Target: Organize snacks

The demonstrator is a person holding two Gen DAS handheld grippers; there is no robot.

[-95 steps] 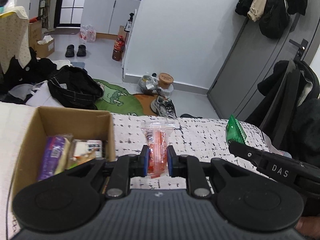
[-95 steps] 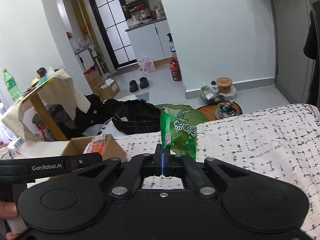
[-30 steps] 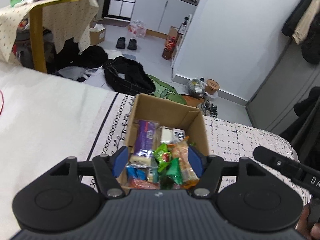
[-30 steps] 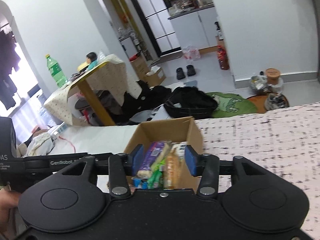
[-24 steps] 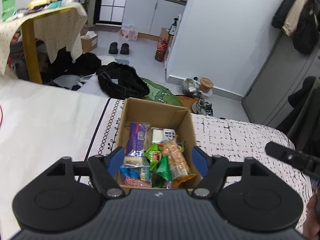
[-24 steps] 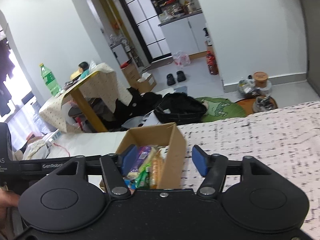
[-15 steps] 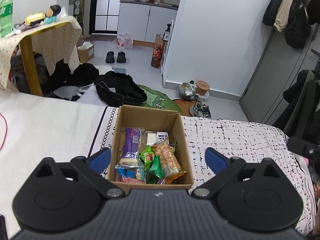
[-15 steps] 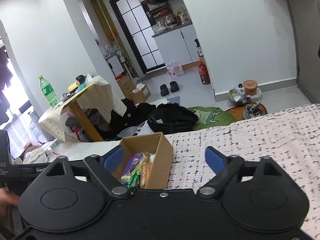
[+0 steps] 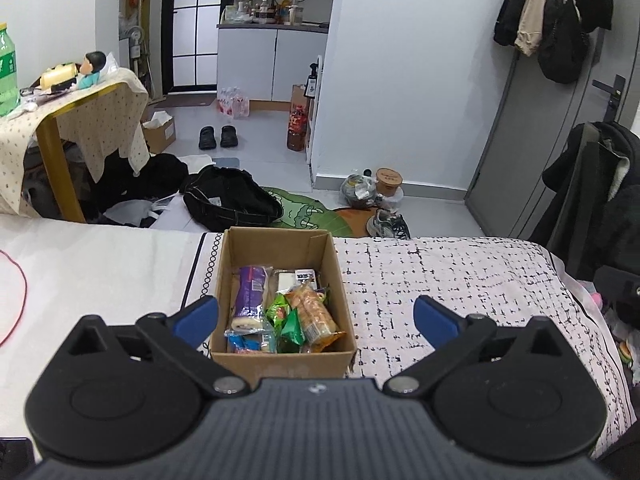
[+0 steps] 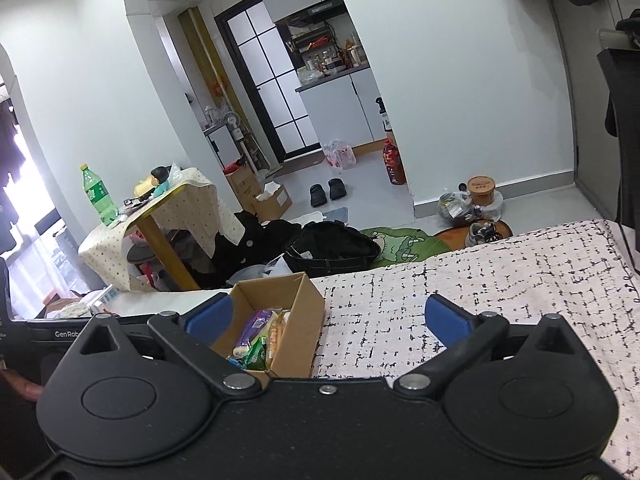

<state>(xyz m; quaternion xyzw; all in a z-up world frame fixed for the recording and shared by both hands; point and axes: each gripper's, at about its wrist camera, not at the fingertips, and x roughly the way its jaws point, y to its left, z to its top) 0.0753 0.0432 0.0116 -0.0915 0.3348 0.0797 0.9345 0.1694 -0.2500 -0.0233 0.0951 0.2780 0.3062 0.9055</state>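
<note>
Looking down both sets of fingers, I lose the near end of the cardboard box (image 9: 282, 354) behind my own black housing, so its front wall is partly cut off in the left view. In the right view my left finger (image 10: 208, 319) covers the box's near corner. The lowest packets are crowded together and their print is too small to read.

My left gripper (image 9: 316, 318) has its jaws spread wide with nothing between the pads. My right gripper (image 10: 326, 318) is opening its jaws, also with nothing gripped.

The box sits open-topped on the bed's black-and-white patterned cover (image 9: 440, 280), near its far edge. Inside lie a purple packet (image 9: 250, 294), a green packet (image 9: 290, 322), an orange packet (image 9: 316, 314) and a white one (image 9: 298, 278) at the back, heaped loosely.
</note>
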